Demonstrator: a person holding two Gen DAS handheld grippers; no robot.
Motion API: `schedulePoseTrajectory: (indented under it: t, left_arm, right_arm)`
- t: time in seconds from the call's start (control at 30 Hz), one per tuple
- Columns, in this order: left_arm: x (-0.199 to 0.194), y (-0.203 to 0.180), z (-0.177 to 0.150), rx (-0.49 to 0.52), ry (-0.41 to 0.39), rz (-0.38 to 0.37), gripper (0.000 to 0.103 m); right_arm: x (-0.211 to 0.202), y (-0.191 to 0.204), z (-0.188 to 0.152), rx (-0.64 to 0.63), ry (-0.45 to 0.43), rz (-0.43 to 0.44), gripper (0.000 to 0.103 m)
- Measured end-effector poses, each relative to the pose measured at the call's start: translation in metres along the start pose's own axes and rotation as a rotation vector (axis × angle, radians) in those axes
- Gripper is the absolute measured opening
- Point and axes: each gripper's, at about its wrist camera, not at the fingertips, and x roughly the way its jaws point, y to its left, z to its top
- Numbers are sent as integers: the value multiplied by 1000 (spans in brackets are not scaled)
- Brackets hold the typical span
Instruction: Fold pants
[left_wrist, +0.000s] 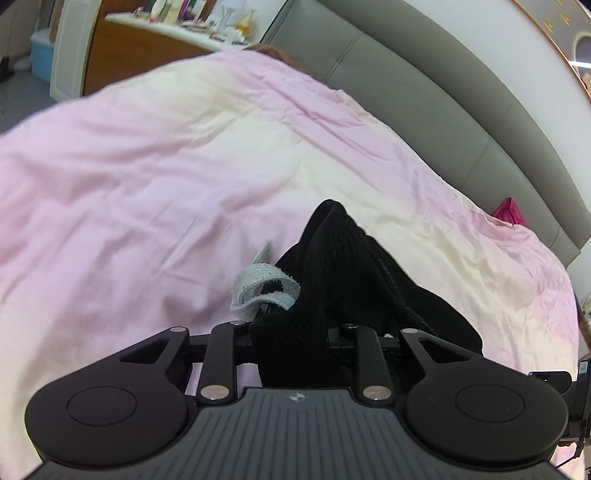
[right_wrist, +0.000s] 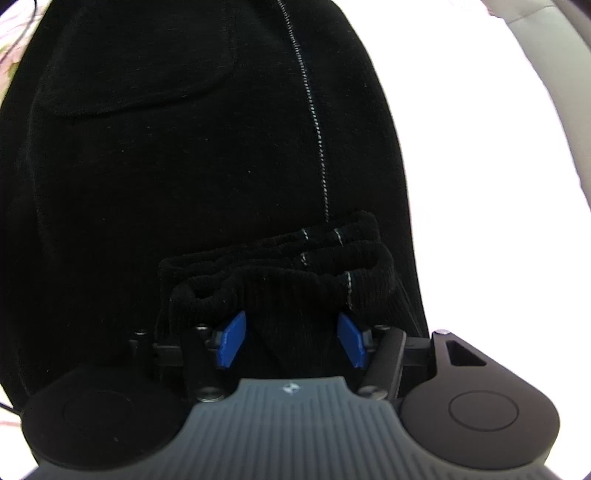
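The black ribbed pants (left_wrist: 343, 273) hang bunched from my left gripper (left_wrist: 295, 332), which is shut on the waist end; a grey drawstring (left_wrist: 264, 290) loops out beside it. The gripper's fingertips are hidden in the fabric. In the right wrist view the pants (right_wrist: 184, 147) fill most of the frame, with a white-stitched seam (right_wrist: 314, 122) running down. My right gripper (right_wrist: 291, 338) is shut on a thick stack of folded black hems (right_wrist: 280, 258), its blue pads (right_wrist: 232, 339) pressing the cloth from both sides.
A pink and cream duvet (left_wrist: 166, 166) covers the bed below the pants. A grey padded headboard (left_wrist: 461, 122) runs along the right. A magenta item (left_wrist: 509, 212) lies by the headboard. A wooden dresser (left_wrist: 147, 48) with clutter stands at the far left.
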Motion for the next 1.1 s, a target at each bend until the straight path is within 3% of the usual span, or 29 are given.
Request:
schedulePoseTrajectory:
  t: [0.17, 0.27, 0.4, 0.63, 0.77, 0.9, 1.1]
  left_arm:
    - [-30, -53, 11, 116, -28, 39, 27]
    - [-48, -95, 12, 214, -49, 48, 27]
    - [-65, -153, 10, 309, -71, 38, 26]
    - [-74, -263, -15, 502, -78, -4, 26]
    - [-65, -330, -46, 624, -58, -47, 26]
    - [-44, -394, -97, 763, -12, -90, 26]
    - [11, -442, -189, 901, 134, -131, 26]
  right_arm:
    - [-17, 10, -6, 82, 0, -91, 59]
    - [-40, 10, -18, 136, -16, -139, 74]
    - [-79, 3, -47, 265, -73, -126, 74]
    - [-126, 3, -131, 533, -124, -87, 74]
    - [-132, 4, -182, 668, -153, -64, 74]
    - [-123, 2, -229, 773, -191, -24, 73]
    - [-100, 22, -287, 932, -230, -15, 72]
